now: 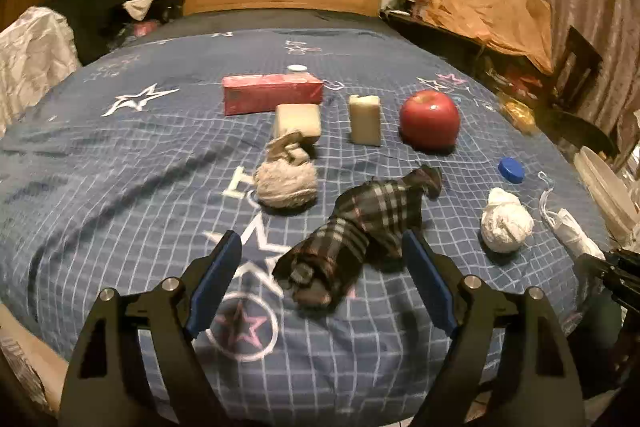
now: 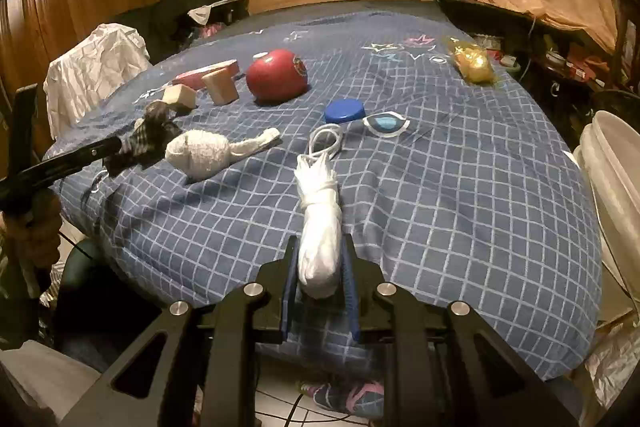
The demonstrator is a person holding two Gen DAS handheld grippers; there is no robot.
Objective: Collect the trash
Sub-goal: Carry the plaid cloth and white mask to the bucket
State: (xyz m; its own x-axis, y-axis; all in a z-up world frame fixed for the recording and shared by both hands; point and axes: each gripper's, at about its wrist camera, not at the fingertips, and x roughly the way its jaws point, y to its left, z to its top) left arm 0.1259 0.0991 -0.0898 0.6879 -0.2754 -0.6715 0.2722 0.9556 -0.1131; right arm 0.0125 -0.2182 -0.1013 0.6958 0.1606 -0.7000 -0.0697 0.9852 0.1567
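My left gripper (image 1: 322,241) is open over the blue checked bedspread (image 1: 120,167). A dark plaid cloth bundle (image 1: 360,227) lies between its blue pads, touching neither. My right gripper (image 2: 321,242) is shut on the near end of a rolled white plastic bag (image 2: 320,219), whose knotted loops point away over the bed. In the left wrist view that bag (image 1: 572,231) lies at the right edge. Between the two grippers sits a crumpled white paper ball (image 1: 506,223) (image 2: 200,151). A blue bottle cap (image 1: 511,169) (image 2: 344,110) lies further back.
A red apple (image 1: 430,119), a pink box (image 1: 272,93), two beige blocks (image 1: 365,125) and a fuzzy beige ball (image 1: 286,183) lie mid-bed. A gold wrapper (image 2: 474,61) and a blue-white label (image 2: 386,125) lie to the right. A white bin (image 2: 612,179) stands beside the bed's right edge.
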